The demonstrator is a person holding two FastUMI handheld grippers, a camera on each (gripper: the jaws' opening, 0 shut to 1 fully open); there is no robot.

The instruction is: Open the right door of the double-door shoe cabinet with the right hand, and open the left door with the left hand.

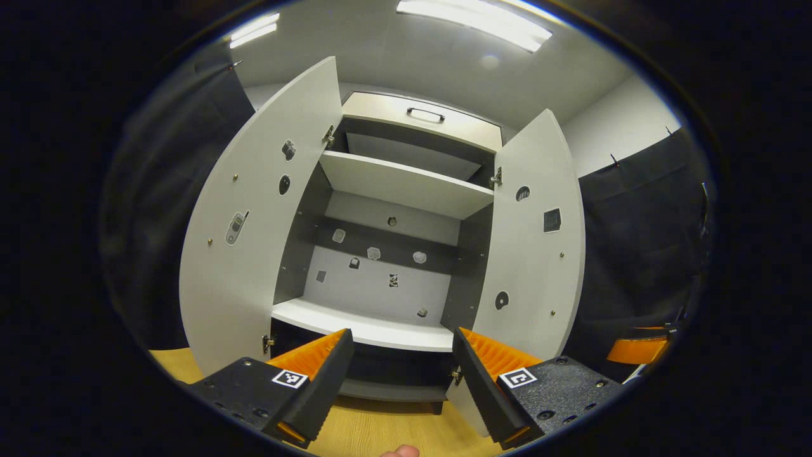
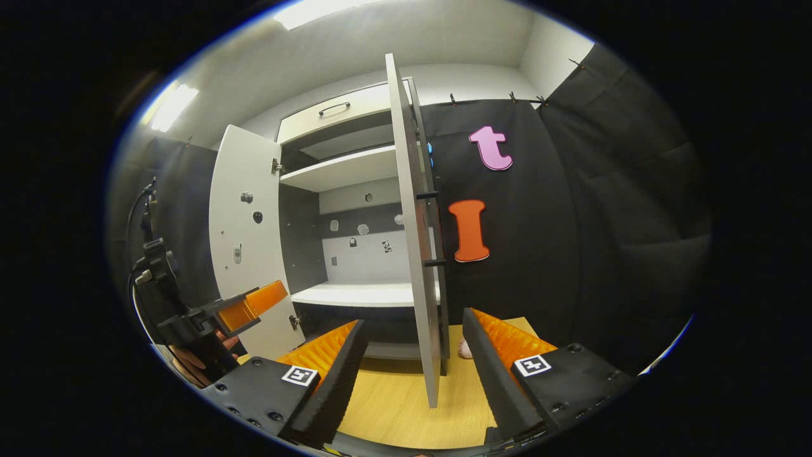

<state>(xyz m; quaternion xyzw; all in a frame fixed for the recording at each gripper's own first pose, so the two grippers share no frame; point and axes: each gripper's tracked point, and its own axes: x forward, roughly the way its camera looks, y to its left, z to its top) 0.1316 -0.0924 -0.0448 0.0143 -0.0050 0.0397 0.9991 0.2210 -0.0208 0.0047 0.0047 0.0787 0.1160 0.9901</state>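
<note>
Your left claw [image 1: 403, 365] stands wide open with nothing between its fingers, held in front of the shoe cabinet [image 1: 406, 209] and aimed into its open middle. In the right gripper view you can see that same claw farther off at the left [image 2: 250, 308], with a hand [image 2: 196, 362] under it, just in front of the left door.

Working from left to right in the left gripper view: the left door [image 1: 254, 222] is swung fully out, its inner face toward you, with hinges at its top and bottom on the cabinet side. Next comes the cabinet's interior, with an upper shelf [image 1: 406, 184], a back panel carrying small stickers, and a lower shelf [image 1: 361, 327] just above your fingers. A drawer front with a handle [image 1: 425, 115] sits across the top. Then the right door [image 1: 533, 235] is swung out as well, its inner face showing.

Your right claw [image 2: 412, 355] is also wide open and holds nothing. The free edge of the right door [image 2: 419, 241] runs down between its two fingers, touching neither, and its two dark handle mounts stick out on the outer side. The cabinet stands on the wooden floor [image 2: 406, 406], with the booth's black cloth wall [image 2: 571, 241] to its right.
</note>
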